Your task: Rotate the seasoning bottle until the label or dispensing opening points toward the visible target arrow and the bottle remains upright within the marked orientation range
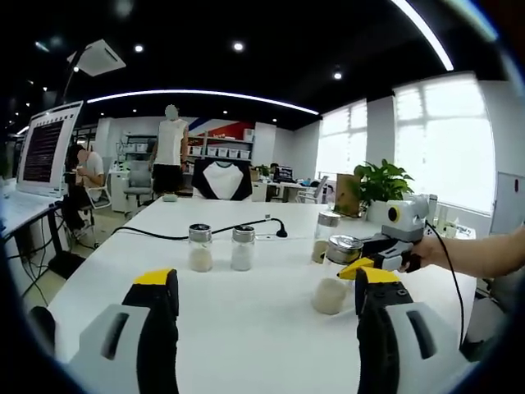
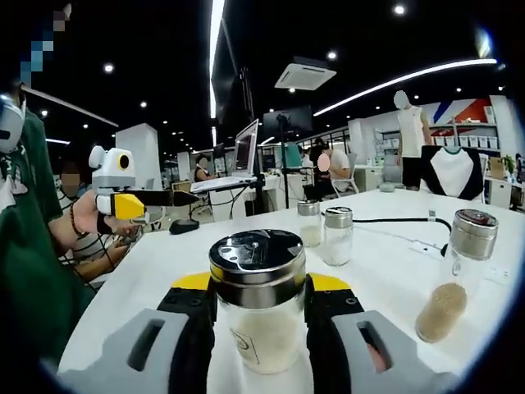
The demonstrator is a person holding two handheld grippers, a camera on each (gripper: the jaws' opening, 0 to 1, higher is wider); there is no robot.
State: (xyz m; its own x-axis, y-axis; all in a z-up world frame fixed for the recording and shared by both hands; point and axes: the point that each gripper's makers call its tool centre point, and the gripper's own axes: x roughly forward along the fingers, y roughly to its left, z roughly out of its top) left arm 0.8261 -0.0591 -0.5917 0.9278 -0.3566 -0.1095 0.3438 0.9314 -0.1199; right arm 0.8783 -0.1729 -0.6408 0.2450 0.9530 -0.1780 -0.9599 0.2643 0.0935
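On a white table in an open office, the right hand-held gripper clamps a seasoning bottle; the left hand-held gripper gapes empty.

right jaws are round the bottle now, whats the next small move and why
Probably a slow twist of the bottle about its own upright axis. The right gripper has its jaws closed on the glass sides, and the bottle stands upright on the table, so it looks ready to turn. No target arrow is visible, so keep the turn small. The left gripper is open and holds nothing.

seasoning bottle base cut off, label print too small to read
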